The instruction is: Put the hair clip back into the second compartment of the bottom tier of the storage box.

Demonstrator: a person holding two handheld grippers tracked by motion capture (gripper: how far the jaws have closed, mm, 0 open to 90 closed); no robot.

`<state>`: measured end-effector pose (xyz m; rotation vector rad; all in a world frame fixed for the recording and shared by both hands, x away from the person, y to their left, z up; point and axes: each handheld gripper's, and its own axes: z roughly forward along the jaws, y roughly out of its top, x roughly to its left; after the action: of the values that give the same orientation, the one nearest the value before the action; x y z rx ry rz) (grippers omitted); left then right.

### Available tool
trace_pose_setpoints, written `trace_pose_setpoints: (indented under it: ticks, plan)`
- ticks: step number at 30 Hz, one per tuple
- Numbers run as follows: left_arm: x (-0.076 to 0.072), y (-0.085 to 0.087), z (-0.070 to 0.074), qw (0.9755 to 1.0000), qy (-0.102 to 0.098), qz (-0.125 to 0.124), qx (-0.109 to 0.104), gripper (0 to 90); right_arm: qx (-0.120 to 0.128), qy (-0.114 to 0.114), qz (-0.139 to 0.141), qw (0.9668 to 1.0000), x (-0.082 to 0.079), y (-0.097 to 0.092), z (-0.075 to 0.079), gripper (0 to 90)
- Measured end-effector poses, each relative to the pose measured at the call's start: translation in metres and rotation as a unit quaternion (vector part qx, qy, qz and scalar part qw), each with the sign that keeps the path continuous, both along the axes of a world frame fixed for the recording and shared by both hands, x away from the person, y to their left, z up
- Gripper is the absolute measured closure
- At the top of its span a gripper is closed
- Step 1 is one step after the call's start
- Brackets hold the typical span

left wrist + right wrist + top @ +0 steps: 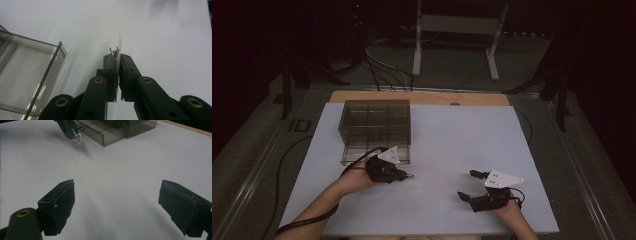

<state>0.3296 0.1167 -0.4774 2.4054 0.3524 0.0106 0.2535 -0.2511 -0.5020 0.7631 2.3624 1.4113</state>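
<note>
Our left gripper (pixel 408 175) is clamped on a small flat packet (pixel 117 53) — thin, pale-edged, standing on edge between the pads — just off the front corner of the smoked plastic compartment box (pixel 374 131). Our right gripper (pixel 468 185) rests well apart on the white tabletop (pixel 447 145) — jaws spread wide, nothing between them.
</note>
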Motion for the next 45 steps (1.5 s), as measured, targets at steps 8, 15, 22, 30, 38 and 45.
trace_pose_setpoints:
  ticks: [8, 15, 22, 30, 38, 45]
  plan:
    - [-0.002, 0.002, 0.012, 1.0, 0.0, -0.002, -0.009, 83.8, 0.0, -0.001, 0.001, 1.0, 0.0, 0.0, 0.0, 13.5]
    - [-0.004, 0.002, 0.021, 0.9998, -0.012, -0.002, -0.013, 83.8, 0.0, 0.0, 0.0, 1.0, 0.0, 0.0, 0.0, 13.5]
    - [-0.002, 0.008, 0.03, 0.9997, -0.017, 0.011, -0.016, 83.7, -0.001, 0.0, 0.0, 1.0, 0.0, 0.0, 0.0, 13.5]
    - [0.003, 0.022, 0.038, 0.9988, -0.022, 0.037, -0.023, 83.8, -0.001, 0.0, 0.001, 1.0, 0.0, 0.0, 0.0, 13.5]
    - [0.007, 0.034, 0.045, 0.997, -0.04, 0.057, -0.034, 83.8, -0.001, -0.001, 0.001, 1.0, 0.0, 0.0, 0.0, 13.6]
    - [0.011, 0.043, 0.05, 0.9945, -0.049, 0.085, -0.037, 83.8, -0.001, 0.0, 0.0, 1.0, 0.0, 0.0, 0.0, 13.5]
